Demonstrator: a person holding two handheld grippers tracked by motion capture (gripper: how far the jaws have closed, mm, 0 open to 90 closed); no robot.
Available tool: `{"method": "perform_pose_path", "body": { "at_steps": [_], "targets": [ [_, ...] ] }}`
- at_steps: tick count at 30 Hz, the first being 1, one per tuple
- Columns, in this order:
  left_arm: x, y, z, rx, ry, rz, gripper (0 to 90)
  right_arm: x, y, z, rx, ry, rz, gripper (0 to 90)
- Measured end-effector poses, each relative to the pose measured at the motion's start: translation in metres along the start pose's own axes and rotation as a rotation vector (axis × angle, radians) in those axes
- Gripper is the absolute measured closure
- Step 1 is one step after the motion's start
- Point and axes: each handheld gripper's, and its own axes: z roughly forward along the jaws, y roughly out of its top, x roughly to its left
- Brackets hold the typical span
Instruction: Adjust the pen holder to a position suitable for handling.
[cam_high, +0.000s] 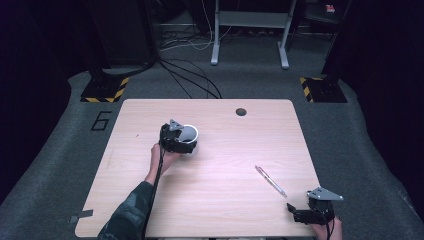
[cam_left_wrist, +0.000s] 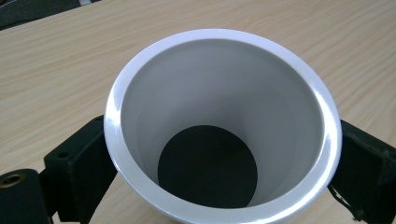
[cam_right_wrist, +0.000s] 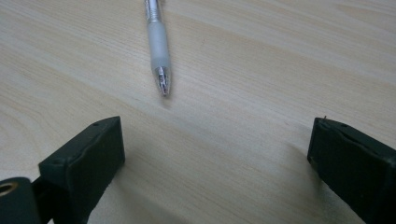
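Left gripper (cam_high: 186, 142): held in the person's left hand (cam_high: 162, 159) toward 10 o'clock from the tabletop centre. Its fingers (cam_left_wrist: 77, 163) are clenched on a white cup, one on each side of the outer wall, as the left gripper view shows.

White cup (cam_left_wrist: 219, 121): upright on the tabletop, just under the left gripper; the mouth faces up, the rim is round and glossy, the inner wall is pale grey, and a dark round bottom is visible inside. In the high view the cup (cam_high: 189, 133) stands left of centre, well apart from the pen.

Right gripper (cam_high: 295, 212): held at the near right corner of the tabletop, about 5 o'clock from the centre. Its fingers (cam_right_wrist: 86, 161) are released, spread wide with bare wood between them and nothing in the gap.

Pen (cam_right_wrist: 158, 44): lying flat on the tabletop at 12 o'clock ahead of the right gripper, its metal tip pointing back toward the gripper, apart from both fingers. In the high view the pen (cam_high: 270, 180) lies at a slant, between the two grippers and nearer the right one.

Tabletop (cam_high: 225, 200): light wood grain, with a dark round hole (cam_high: 241, 111) near the far edge at about 1 o'clock.
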Motion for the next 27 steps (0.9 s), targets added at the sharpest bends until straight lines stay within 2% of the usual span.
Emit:
{"method": "perform_pose_path", "body": {
  "at_steps": [6,14,19,27],
  "targets": [
    [-0.018,-0.001,0.001,-0.011,-0.027,0.014,6.3,0.0,0.0,0.0,0.0,0.0,0.0,3.4],
    [-0.031,0.001,0.002,0.003,-0.054,0.039,6.3,0.0,0.0,0.0,0.0,-0.001,0.0,3.4],
    [-0.042,0.001,0.003,-0.013,-0.065,0.045,6.3,0.0,0.0,0.0,0.0,-0.001,0.0,3.4],
    [-0.056,0.003,0.004,0.004,-0.091,0.076,6.3,0.0,0.0,0.0,0.0,0.0,0.0,3.4]
  ]
}}
